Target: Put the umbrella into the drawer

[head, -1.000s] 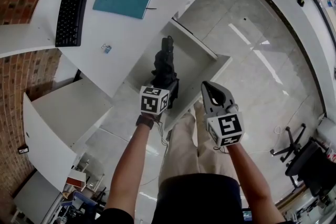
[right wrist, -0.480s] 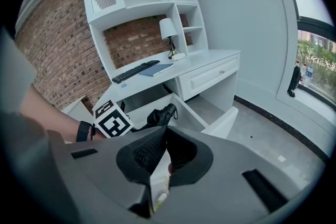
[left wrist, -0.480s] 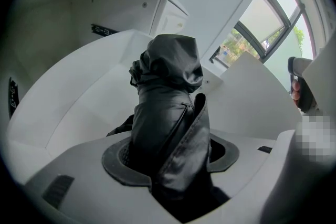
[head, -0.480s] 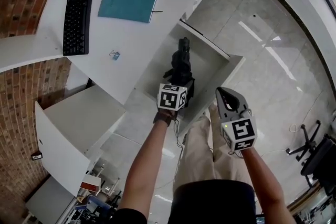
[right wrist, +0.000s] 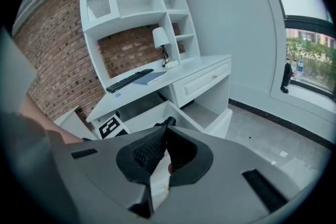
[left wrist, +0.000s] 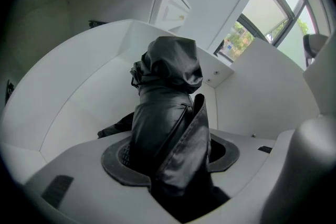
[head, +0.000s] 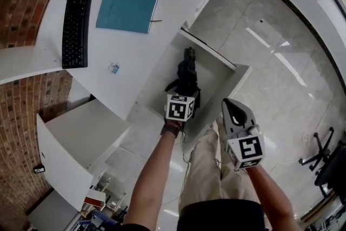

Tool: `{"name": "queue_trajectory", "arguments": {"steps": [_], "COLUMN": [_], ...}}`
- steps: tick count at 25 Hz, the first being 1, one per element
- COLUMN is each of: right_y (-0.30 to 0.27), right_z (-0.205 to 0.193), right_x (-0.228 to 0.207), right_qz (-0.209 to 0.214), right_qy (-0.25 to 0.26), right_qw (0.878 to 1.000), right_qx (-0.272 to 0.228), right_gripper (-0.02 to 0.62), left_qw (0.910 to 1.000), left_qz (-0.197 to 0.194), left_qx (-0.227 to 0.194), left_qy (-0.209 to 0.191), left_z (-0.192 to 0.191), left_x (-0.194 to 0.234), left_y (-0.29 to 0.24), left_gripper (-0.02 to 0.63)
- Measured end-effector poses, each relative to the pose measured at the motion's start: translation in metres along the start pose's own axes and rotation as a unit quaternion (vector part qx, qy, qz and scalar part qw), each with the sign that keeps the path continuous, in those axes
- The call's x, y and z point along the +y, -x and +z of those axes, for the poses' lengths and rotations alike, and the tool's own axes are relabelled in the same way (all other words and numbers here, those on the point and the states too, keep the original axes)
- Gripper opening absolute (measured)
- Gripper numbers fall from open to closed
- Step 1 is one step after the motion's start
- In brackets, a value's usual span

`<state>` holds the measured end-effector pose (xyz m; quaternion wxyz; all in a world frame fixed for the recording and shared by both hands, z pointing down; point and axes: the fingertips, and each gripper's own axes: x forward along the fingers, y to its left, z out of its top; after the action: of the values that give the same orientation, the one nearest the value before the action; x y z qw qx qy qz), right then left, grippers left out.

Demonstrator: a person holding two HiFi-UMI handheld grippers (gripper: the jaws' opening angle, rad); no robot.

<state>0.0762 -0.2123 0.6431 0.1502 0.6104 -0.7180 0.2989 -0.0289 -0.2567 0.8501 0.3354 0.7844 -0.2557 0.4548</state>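
A folded black umbrella (head: 187,68) in its sleeve points down into the open white drawer (head: 212,52) under the desk. My left gripper (head: 184,92) is shut on the umbrella's near end, just above the drawer's inside. In the left gripper view the umbrella (left wrist: 167,107) fills the space between the pads of the left gripper (left wrist: 170,157), with the drawer's white walls (left wrist: 79,76) all around it. My right gripper (head: 231,107) hangs to the right of the drawer's front, shut and empty. In the right gripper view the right gripper (right wrist: 163,140) has its pads together, and the umbrella's tip (right wrist: 168,121) shows beyond them.
On the white desk lie a black keyboard (head: 75,8), a teal notebook (head: 128,8) and a small card (head: 113,68). A white cabinet door (head: 81,135) stands open at lower left. The person's legs (head: 208,170) are below the drawer. An office chair (head: 324,154) stands far right.
My left gripper has sunk with the umbrella, which now reaches deeper into the drawer. The right gripper has stayed about where it was, still shut.
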Motion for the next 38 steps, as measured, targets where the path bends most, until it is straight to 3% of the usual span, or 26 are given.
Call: {"name": "queue_trajectory", "arguments": {"steps": [4, 11, 27, 32, 38], "right_y": [0.005, 0.007, -0.035, -0.038, -0.045], "right_z": [0.012, 0.008, -0.010, -0.007, -0.005], "right_x": [-0.014, -0.021, -0.024, -0.026, -0.019], "right_qz": [-0.024, -0.028, -0.025, -0.014, 0.009], "right_qy": [-0.017, -0.014, -0.008, 0.000, 0.030], "right_qw": [0.999, 0.999, 0.999, 0.999, 0.999], "right_qx": [-0.032, -0.041, 0.029, 0.033, 0.038], "right_gripper": [0.000, 0.000, 0.000, 0.001, 0.000], "left_qw": [0.9987, 0.9976, 0.9985, 0.9992, 0.9976], "left_qz": [0.029, 0.040, 0.034, 0.012, 0.025], "left_qx": [-0.019, -0.021, -0.003, -0.008, -0.003], "left_qy": [-0.039, -0.053, -0.043, -0.038, -0.064], "left_z": [0.002, 0.001, 0.000, 0.002, 0.001], "left_x": [0.007, 0.002, 0.003, -0.001, 0.005], "left_y": [-0.010, -0.013, -0.014, -0.013, -0.012], "left_gripper": [0.278, 0.288, 0.318, 0.335, 0.342]}}
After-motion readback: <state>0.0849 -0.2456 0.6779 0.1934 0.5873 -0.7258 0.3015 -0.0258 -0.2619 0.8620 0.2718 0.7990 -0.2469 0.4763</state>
